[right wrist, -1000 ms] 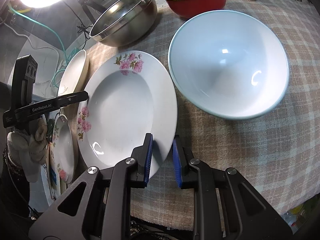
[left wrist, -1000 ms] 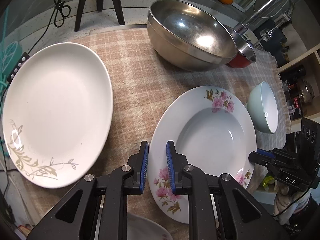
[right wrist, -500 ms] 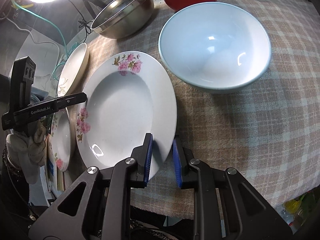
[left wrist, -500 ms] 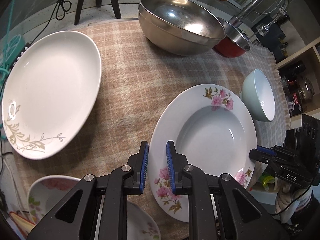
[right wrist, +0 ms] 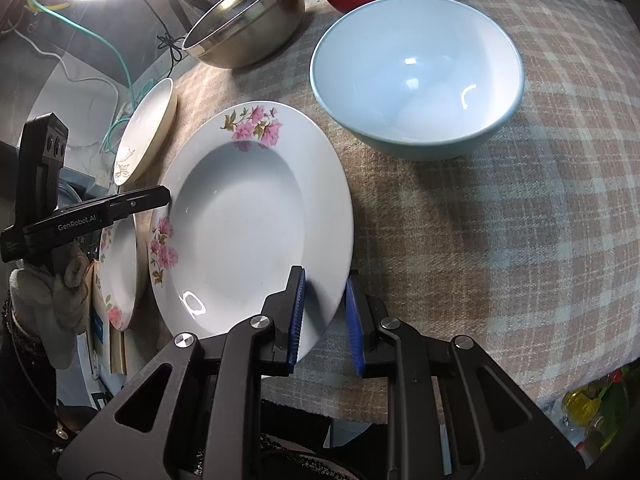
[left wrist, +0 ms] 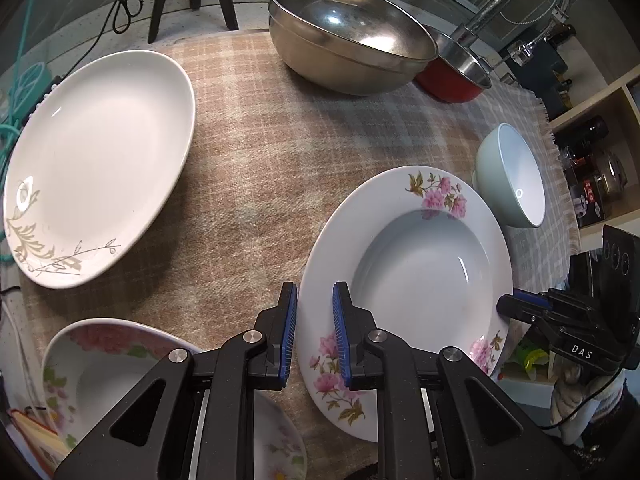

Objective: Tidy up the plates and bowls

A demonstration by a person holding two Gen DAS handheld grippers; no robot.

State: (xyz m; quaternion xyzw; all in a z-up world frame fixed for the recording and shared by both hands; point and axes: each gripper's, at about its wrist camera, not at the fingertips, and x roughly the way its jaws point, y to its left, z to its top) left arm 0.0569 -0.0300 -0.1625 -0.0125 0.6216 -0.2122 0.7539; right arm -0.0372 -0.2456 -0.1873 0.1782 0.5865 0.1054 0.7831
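While both tools clamp opposite edges of the deep white plate with pink flowers (left wrist: 408,280), it hangs tilted just above the checked cloth covering the desk (left wrist: 256,152). The left hand-held gripper (left wrist: 315,312) pinches the rim nearest it; the right hand-held gripper (right wrist: 325,312) is likewise closed on the far rim. Beyond the flowered plate sit a pale blue bowl (right wrist: 416,76), a large steel bowl (left wrist: 352,36) and a red bowl (left wrist: 452,76); a plain white plate with a gold sprig (left wrist: 100,164) lies well to its left. The carry looks under way; next, seemingly, a level, joint lowering onto a matching plate.
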